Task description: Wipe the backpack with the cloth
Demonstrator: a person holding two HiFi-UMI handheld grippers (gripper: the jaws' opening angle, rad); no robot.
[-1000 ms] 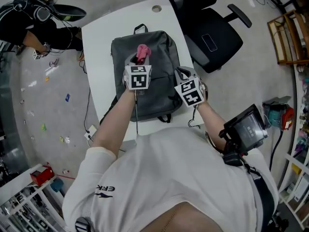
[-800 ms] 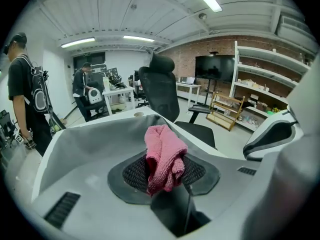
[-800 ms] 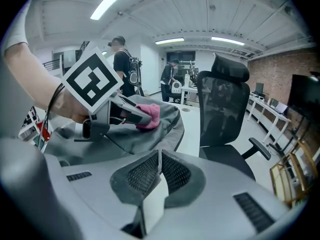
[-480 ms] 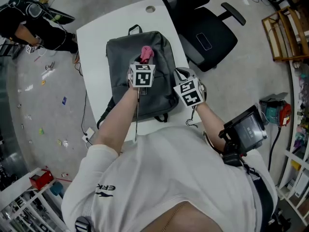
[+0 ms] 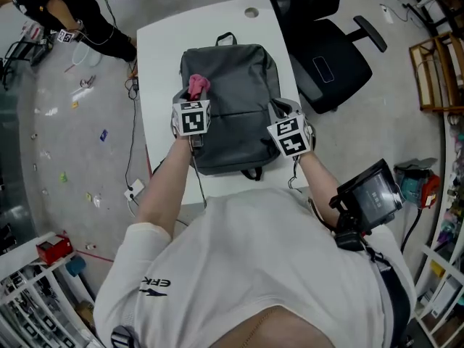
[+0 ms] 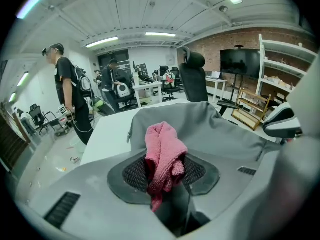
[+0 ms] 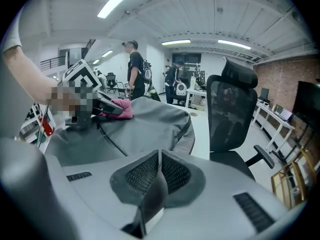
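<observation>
Atop backpack [image 5: 232,100], left gripper [image 6: 164,173] fingers pinching half-hidden cloth [image 6: 162,154], right gripper [image 7: 159,173] fingers pressed together

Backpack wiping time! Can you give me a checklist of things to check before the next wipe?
1. The left gripper clamps the cloth: ok.
2. The cloth is over the backpack: ok.
3. The backpack lies flat on the table: ok.
4. The right gripper steadies the backpack: cannot tell; it is shut and empty, by the backpack's right edge.
5. The chair is out of the wiping path: ok.
</observation>
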